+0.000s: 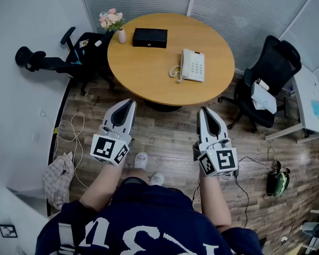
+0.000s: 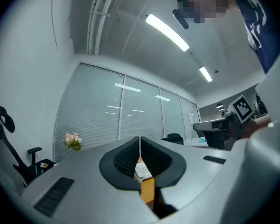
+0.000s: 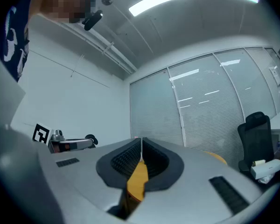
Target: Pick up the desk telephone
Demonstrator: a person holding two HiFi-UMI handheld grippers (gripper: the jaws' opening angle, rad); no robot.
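Wood-plank floor point(image 1: 165, 137) runs under a round wooden worktop point(image 1: 143, 81), which stands in front of glass walls covered with blinds. The desk telephone point(image 1: 193, 65) lies on the worktop, right of its centre. It is white, with the handset on its left side and a coiled cord curling out beside it. A flat black box point(image 1: 150, 37) sits toward the worktop's far edge. A small vase of pink flowers point(image 1: 114, 23) stands at the far-left rim. One black office chair point(image 1: 74, 54) stands just off the worktop's left side. A second black chair point(image 1: 271, 73) is off the right side, with a white item on its seat.

Both tools are held on the near side of the worktop, over the floor and short of its rim, well apart from the telephone. The left hand-held gripper point(image 1: 128, 103) has its jaws pressed together with nothing between them. In its own view the telephone shows far off on the worktop, through the gap below the closed pads. The right hand-held gripper point(image 1: 203, 110) also has its jaws together and is empty. Only the worktop's orange surface shows beneath its pads.
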